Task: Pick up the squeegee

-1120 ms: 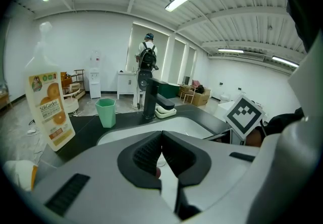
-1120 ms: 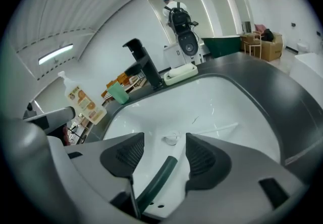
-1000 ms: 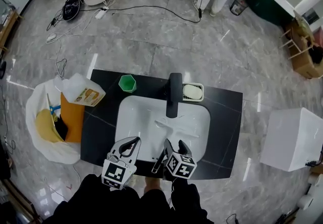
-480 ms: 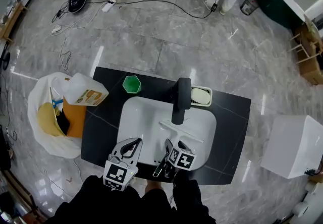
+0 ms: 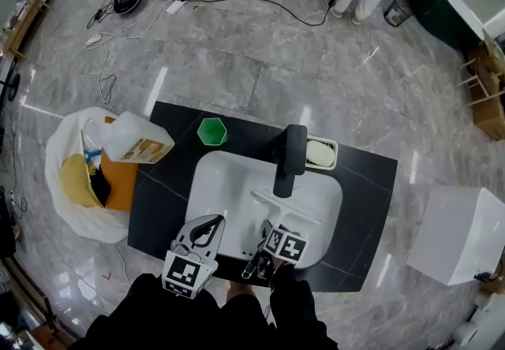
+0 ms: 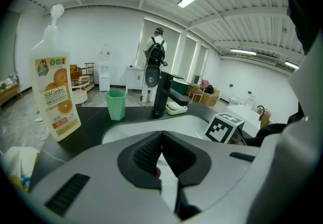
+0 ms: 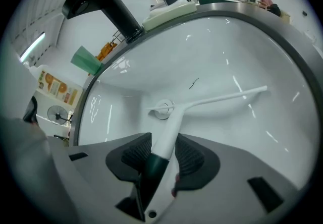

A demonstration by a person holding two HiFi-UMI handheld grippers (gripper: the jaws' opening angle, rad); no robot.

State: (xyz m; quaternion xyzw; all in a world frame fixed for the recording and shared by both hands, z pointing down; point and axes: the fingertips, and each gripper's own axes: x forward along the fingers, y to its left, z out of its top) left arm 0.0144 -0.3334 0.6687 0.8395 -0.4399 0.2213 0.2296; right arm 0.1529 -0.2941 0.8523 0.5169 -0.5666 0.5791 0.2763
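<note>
A white squeegee (image 5: 286, 207) lies in the white sink basin (image 5: 215, 183), its blade (image 7: 217, 99) across the bottom by the drain. The handle (image 7: 169, 132), white with a dark green end, runs back between the pads of my right gripper (image 7: 162, 148). Those jaws have just been closing and now press on the handle from both sides. In the head view the right gripper (image 5: 267, 232) dips steeply into the basin's near side. My left gripper (image 5: 211, 221) hovers over the near left rim, jaws shut with nothing between them (image 6: 161, 134).
A black faucet (image 5: 289, 158) stands at the back of the basin, with a soap dish (image 5: 321, 153) to its right and a green cup (image 5: 211, 132) to its left. A detergent bottle (image 5: 138, 143) lies at the counter's left edge above a waste bag (image 5: 69, 183). A white box (image 5: 458, 234) stands on the right.
My right gripper has sunk into the basin and tipped downward, and its jaws have closed from wide open onto the squeegee handle. The left gripper has barely shifted.
</note>
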